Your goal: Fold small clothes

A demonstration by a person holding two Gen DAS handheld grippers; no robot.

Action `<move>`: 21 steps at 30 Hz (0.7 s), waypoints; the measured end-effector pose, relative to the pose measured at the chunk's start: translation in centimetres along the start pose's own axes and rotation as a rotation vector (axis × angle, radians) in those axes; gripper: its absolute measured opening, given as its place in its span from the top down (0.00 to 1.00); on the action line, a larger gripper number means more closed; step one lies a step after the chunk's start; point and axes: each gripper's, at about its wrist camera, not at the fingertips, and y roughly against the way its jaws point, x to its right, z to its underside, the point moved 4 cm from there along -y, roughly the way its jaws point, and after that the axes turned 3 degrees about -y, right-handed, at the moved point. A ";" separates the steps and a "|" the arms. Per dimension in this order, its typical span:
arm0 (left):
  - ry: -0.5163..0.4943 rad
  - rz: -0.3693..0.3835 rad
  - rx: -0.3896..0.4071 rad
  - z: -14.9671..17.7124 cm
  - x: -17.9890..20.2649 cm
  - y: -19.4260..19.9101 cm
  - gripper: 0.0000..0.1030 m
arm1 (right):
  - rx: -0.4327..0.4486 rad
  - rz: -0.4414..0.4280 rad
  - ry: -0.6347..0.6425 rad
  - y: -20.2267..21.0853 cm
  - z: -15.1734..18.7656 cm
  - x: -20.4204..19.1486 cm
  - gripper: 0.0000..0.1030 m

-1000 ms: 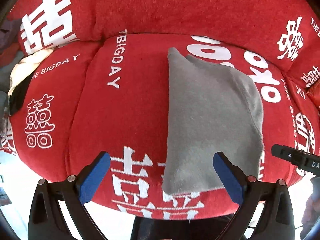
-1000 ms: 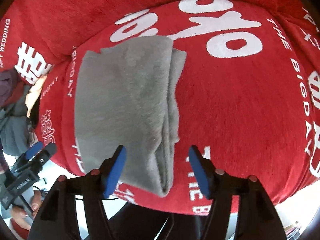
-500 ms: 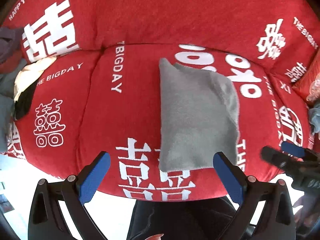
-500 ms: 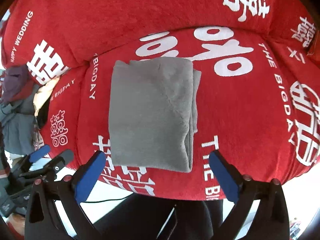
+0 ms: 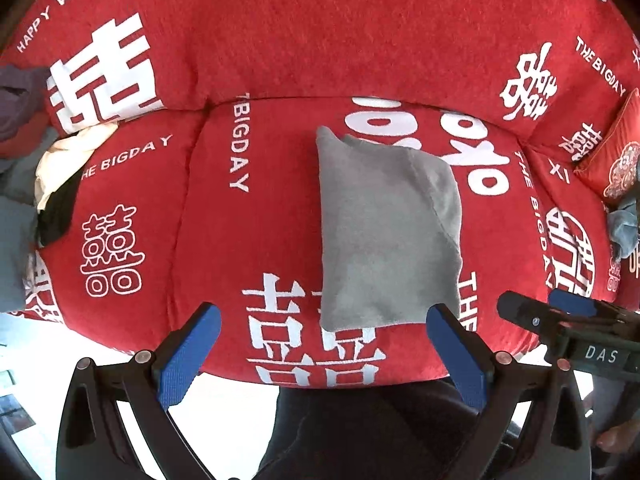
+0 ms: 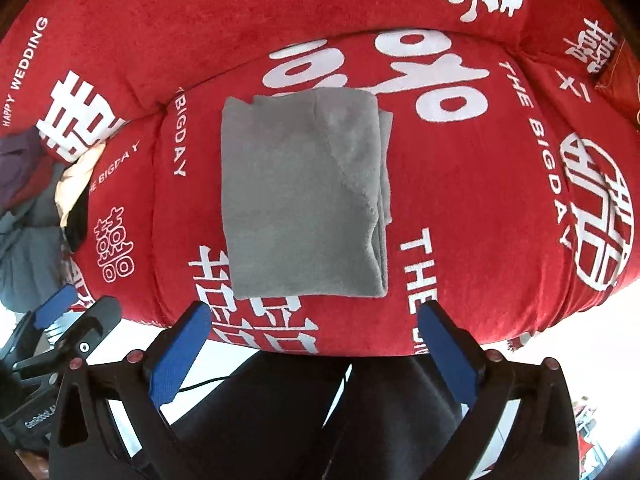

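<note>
A grey garment (image 5: 388, 236) lies folded into a flat rectangle on the red sofa seat (image 5: 248, 240); it also shows in the right wrist view (image 6: 304, 200). My left gripper (image 5: 320, 328) is open and empty, held back off the seat's front edge, below the garment. My right gripper (image 6: 316, 324) is open and empty, also held back in front of the garment's near edge. The right gripper shows at the right of the left wrist view (image 5: 560, 320), and the left gripper at the lower left of the right wrist view (image 6: 72, 312).
A heap of other clothes, cream, black, grey and purple, lies at the sofa's left end (image 5: 48, 176). A red cushion (image 5: 612, 160) and a blue-grey cloth (image 5: 624, 228) sit at the right end. The sofa back (image 5: 320, 32) rises behind the seat.
Both grippers have pulled back and up from the garment. The right gripper's jaws have opened wide. The garment lies still.
</note>
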 end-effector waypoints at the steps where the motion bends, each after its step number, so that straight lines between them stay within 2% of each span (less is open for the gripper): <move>1: 0.003 0.001 0.005 -0.1 -0.1 0.2 0.00 | 0.007 0.007 0.002 0.2 -0.2 0.0 0.00; 21: 0.002 -0.028 0.026 -0.2 0.0 1.1 0.00 | 0.042 0.031 -0.014 1.5 -1.3 0.3 0.00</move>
